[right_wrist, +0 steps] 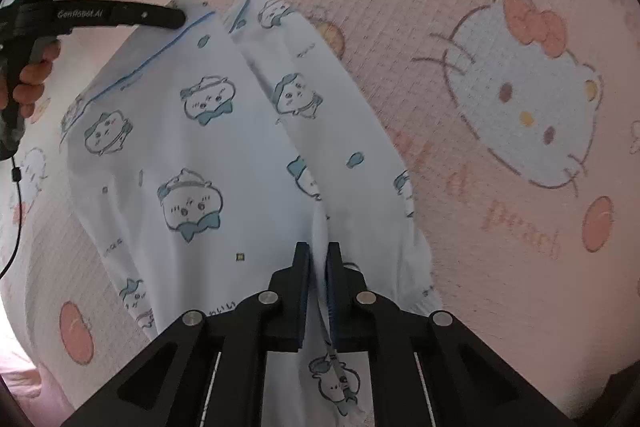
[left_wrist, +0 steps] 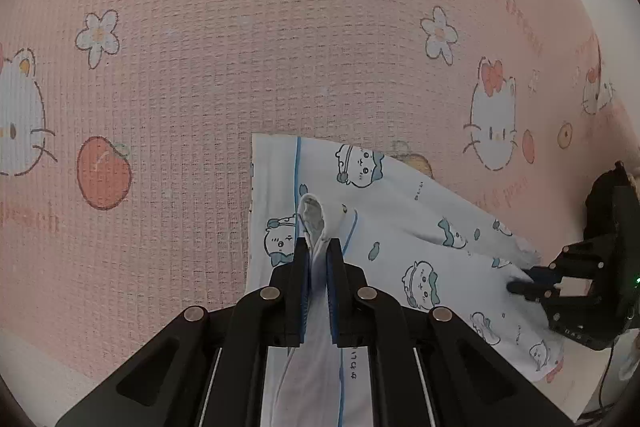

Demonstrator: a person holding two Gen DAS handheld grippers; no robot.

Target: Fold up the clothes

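Observation:
A white garment [left_wrist: 404, 223] printed with blue cartoon faces and blue piping lies partly lifted over a pink bedspread. My left gripper [left_wrist: 318, 247] is shut on a bunched fold of it. In the right wrist view the garment [right_wrist: 192, 131] hangs spread out, and my right gripper [right_wrist: 319, 251] is shut on another edge of it. The left gripper also shows in the right wrist view [right_wrist: 176, 17], pinching the garment's far corner. The right gripper shows at the right edge of the left wrist view [left_wrist: 516, 285], holding the cloth.
The pink waffle-textured bedspread [left_wrist: 224, 59] with cat faces, flowers and peaches fills both views [right_wrist: 460, 27]. A hand [right_wrist: 32, 79] holds the left gripper's handle, with a black cable [right_wrist: 16, 211] hanging below it.

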